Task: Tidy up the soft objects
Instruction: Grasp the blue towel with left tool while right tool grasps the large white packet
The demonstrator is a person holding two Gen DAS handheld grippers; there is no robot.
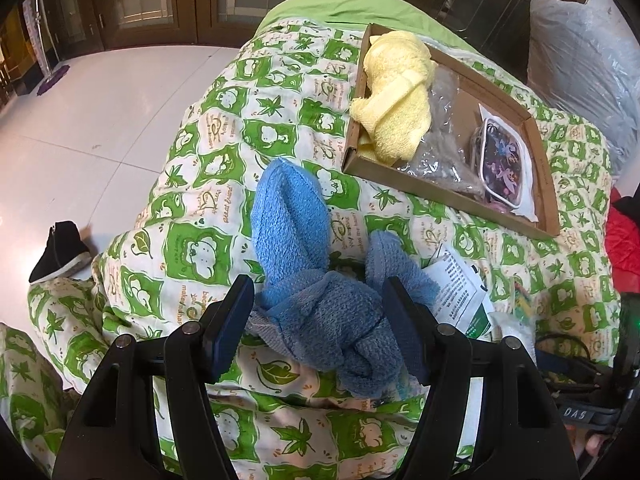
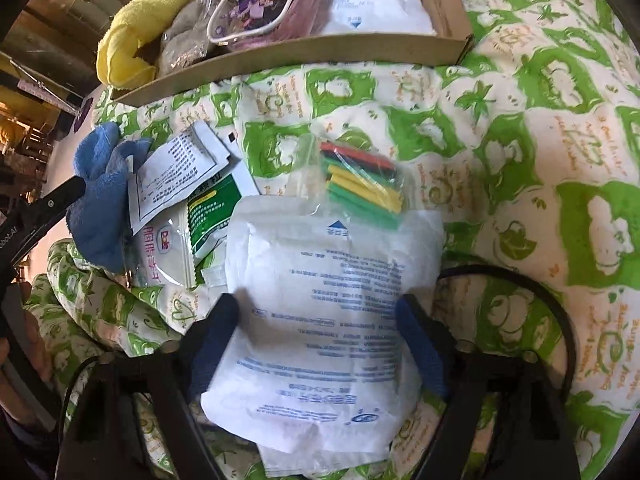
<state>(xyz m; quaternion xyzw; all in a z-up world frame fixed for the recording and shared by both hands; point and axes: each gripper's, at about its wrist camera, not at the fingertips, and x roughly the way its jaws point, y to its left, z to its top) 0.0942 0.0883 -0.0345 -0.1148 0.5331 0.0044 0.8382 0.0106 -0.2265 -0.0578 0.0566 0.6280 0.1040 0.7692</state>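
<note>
Left wrist only: black shoe (image 1: pixel 60 250). Right only: coloured sticks bag (image 2: pixel 362 184).

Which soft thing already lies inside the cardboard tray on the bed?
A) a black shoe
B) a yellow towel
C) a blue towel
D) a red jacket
B: the yellow towel is bunched at one end of the cardboard tray, while the blue towel lies outside it on the quilt.

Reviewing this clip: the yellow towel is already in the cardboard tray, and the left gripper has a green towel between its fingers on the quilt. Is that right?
Not quite: the towel between the left gripper's fingers is blue, not green, as the left wrist view shows. The yellow towel does lie in the cardboard tray, on the quilt.
</note>
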